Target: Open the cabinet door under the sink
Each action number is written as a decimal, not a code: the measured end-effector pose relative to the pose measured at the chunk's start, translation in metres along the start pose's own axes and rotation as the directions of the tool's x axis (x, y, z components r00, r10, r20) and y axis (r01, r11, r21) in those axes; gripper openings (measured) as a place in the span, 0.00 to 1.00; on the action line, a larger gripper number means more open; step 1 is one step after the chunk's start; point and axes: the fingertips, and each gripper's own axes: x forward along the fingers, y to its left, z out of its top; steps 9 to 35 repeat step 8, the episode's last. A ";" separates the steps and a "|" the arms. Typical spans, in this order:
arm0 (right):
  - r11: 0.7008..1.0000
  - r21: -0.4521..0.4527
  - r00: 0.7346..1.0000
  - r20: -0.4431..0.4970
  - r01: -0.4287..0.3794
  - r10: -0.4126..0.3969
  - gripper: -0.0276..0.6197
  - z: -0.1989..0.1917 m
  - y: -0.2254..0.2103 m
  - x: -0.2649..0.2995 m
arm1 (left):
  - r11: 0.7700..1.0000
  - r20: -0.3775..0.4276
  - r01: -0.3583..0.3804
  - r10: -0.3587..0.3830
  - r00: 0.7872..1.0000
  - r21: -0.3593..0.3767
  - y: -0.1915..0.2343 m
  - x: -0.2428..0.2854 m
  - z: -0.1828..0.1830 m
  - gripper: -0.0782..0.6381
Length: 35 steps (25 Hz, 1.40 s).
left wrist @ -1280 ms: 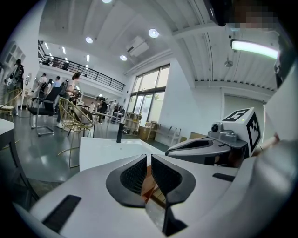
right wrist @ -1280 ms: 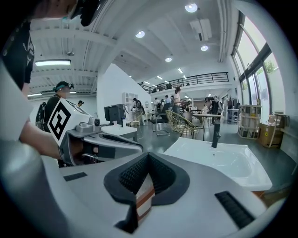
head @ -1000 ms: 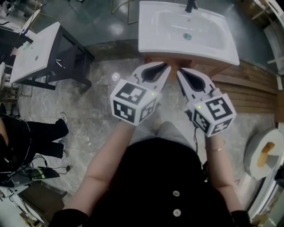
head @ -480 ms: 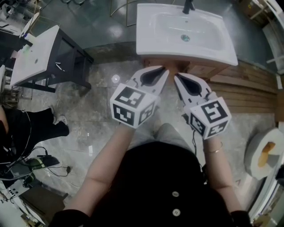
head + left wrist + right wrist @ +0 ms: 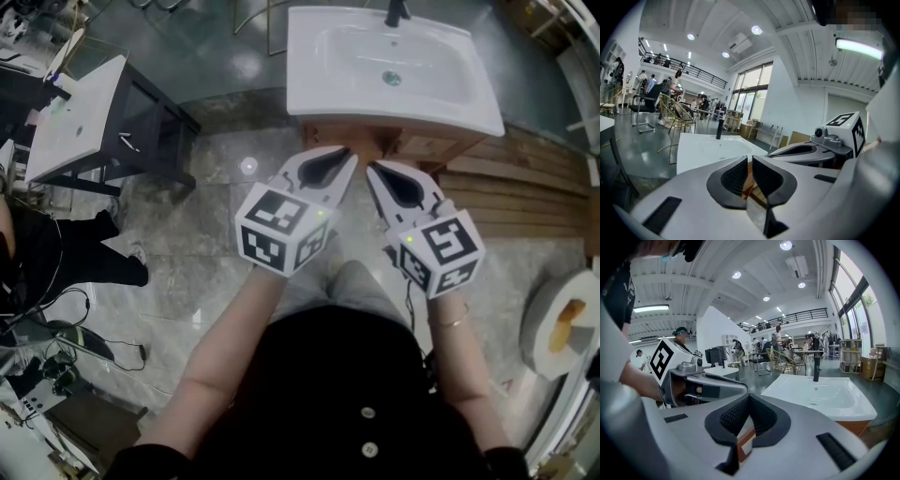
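The cabinet (image 5: 427, 145) stands under the sink (image 5: 389, 70), just ahead of both grippers, its door hidden from above; the left gripper (image 5: 351, 155) has its fingers (image 5: 733, 177) slightly spread and empty; the right gripper (image 5: 371, 169) has its fingers pressed together; so nearly closed, they may skid off the door's edge instead of catching it.

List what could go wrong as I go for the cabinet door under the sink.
The sink overhangs the cabinet, hiding its front from the head view; a gripper could strike the basin's edge. The right gripper has its jaws together and the left gripper shows only a slit, probably too narrow to grip anything yet. Both grippers sit side by side and might knock together.
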 end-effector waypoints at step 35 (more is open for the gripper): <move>1.000 -0.003 1.000 -0.003 -0.001 0.001 0.05 -0.005 0.000 -0.009 | 1.000 -0.002 -0.002 0.002 1.000 -0.014 -0.009 -0.002 -0.004 0.16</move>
